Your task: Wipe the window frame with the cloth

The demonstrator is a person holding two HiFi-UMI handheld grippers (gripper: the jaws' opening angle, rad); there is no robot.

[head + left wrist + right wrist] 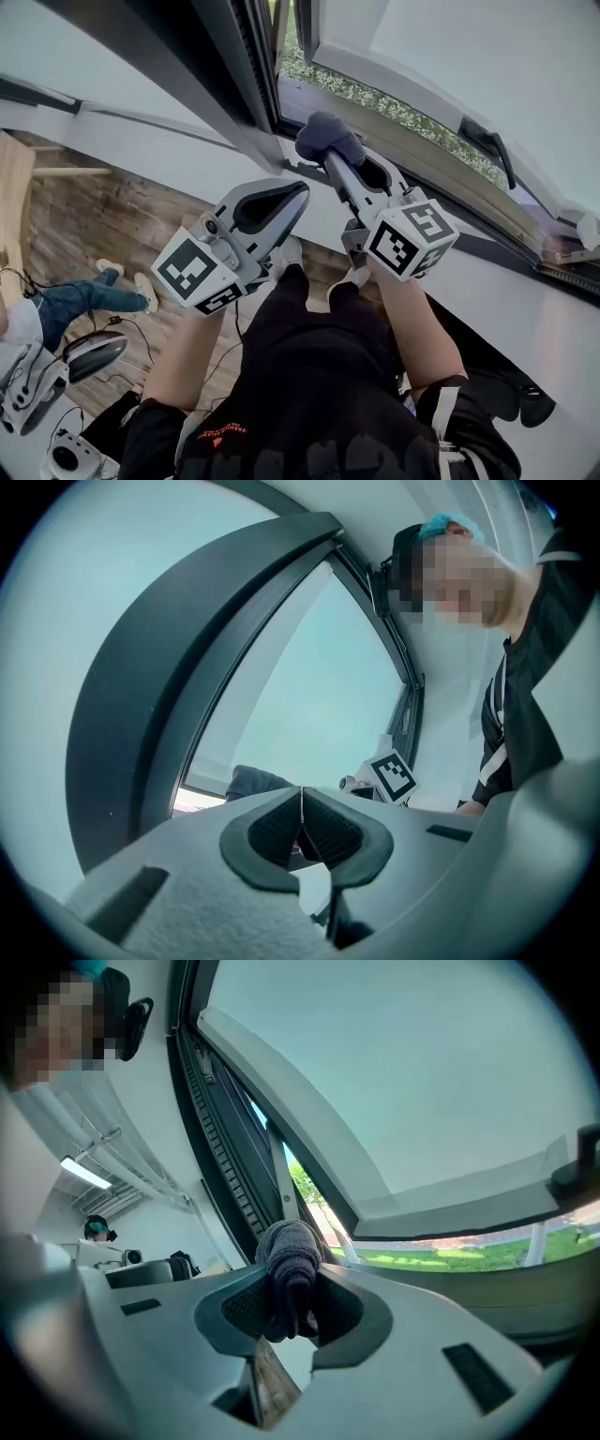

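A bunched grey-purple cloth (328,138) is pinched in my right gripper (335,155), whose jaws are shut on it; the wad sticks out past the tips (292,1251). It rests at the bottom corner of the dark window frame (239,70), where the sash (450,141) swings open. My left gripper (298,192) is held just below and left of the cloth, jaws shut with nothing between them (301,794). The cloth (255,782) shows beyond the left jaws.
A white sill (187,155) runs under the window. A black handle (487,145) sits on the open sash. Grass lies outside (366,94). Below are a wooden floor (103,220), cables, another person's legs (80,300) and spare grippers (56,370).
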